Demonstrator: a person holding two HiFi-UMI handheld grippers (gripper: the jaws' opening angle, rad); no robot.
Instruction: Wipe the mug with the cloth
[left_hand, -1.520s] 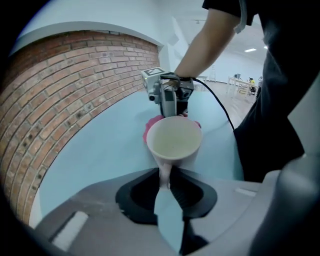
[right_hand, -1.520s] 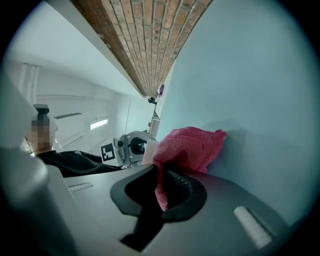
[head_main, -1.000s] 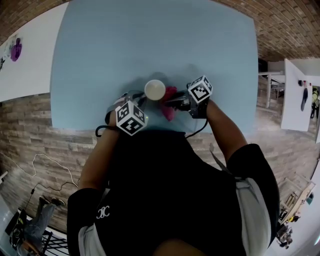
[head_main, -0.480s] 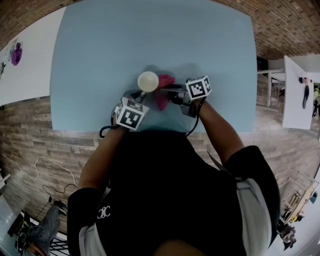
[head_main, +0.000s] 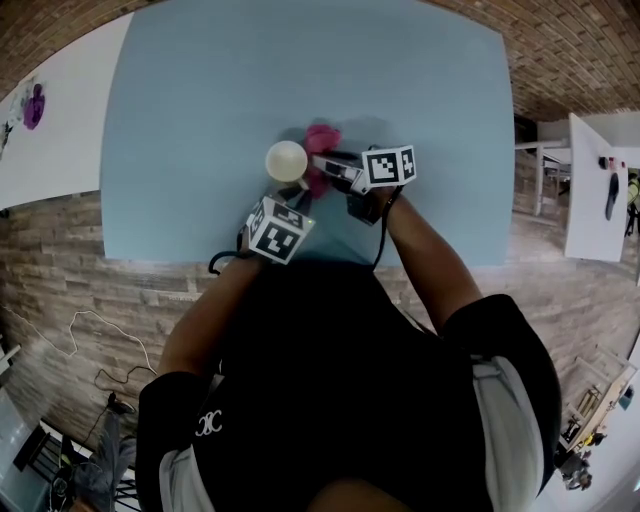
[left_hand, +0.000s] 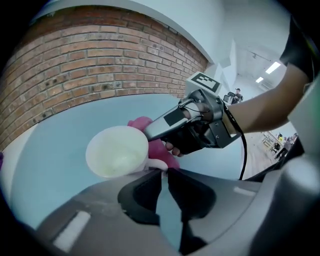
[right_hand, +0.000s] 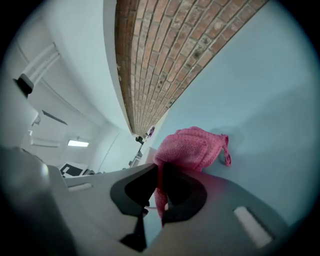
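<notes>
Since a second ago, both grippers are carrying their load farther out over the table, and the cloth is swinging from the mug's near side round toward its far side.

Nearest the person, the left gripper (left_hand: 164, 172) is pinching the mug's white handle. Its jaws have just been closing a little further and are standing almost together on that handle, tilting the cream mug (left_hand: 117, 151) so its mouth is facing the left gripper view. In the head view the mug is sitting just beyond the left gripper's marker cube.

Just beside it, the right gripper (right_hand: 161, 172) is reaching in from the right with its jaws clamped on a fold of the pink terry cloth (right_hand: 192, 147). The rest of the cloth is bunching ahead of the tips and pressing against the mug's outer wall on the handle side. Beyond them the pale blue table (head_main: 200, 100) is lying bare.

Wiping appears to be well under way on the outside. The wall away from the cloth, and the inside, are looking untouched by the cloth at this moment and probably remain to be done.
</notes>
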